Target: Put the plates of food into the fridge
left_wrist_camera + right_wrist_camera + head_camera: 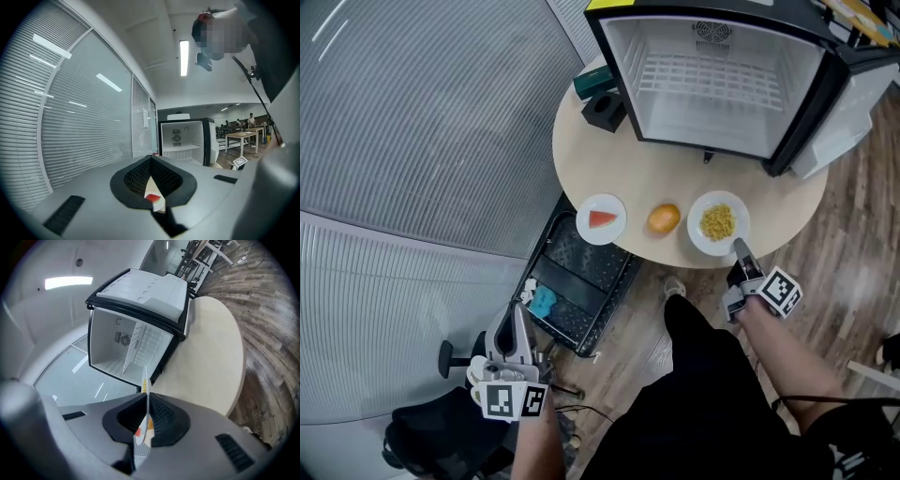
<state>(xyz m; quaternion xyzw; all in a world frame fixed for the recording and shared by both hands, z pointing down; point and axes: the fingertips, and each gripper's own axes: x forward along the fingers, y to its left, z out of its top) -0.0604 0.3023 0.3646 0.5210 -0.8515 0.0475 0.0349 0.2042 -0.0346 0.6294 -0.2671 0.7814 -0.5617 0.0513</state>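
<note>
The right tongs [738, 246] are seen pressed together on the near rim of the plate of yellow food [695, 228]. In the right gripper view the tongs [147, 397] pinch that plate [145, 378], which is shown edge-on as a thin white line between the pads. The plate is placed at the near edge of the round pale surface [675, 173]. Whether it rests there or is raised just off it cannot be told.

The left tongs [520, 309] are held well apart from the surface, low over the floor. In the left gripper view the tongs [151, 159] are seen closed at the tips with nothing gripped. Through the narrow gap below the tips a red slice [153, 197] is glimpsed.

On the surface, the plate with the red slice [602, 236] is set at the left. An orange round item [664, 218] lies between it and the plate of yellow food, apart from both.

Behind them the small fridge [722, 84] stands on the same surface with its door swung open and its white inside shown. It is also seen in the left gripper view [185, 140] and the right gripper view [136, 301]. A dark green box [598, 82] and a black block [605, 111] are placed just beside its left side.

A black tray [577, 286] lies on the floor below the surface's edge, near the left tongs.
</note>
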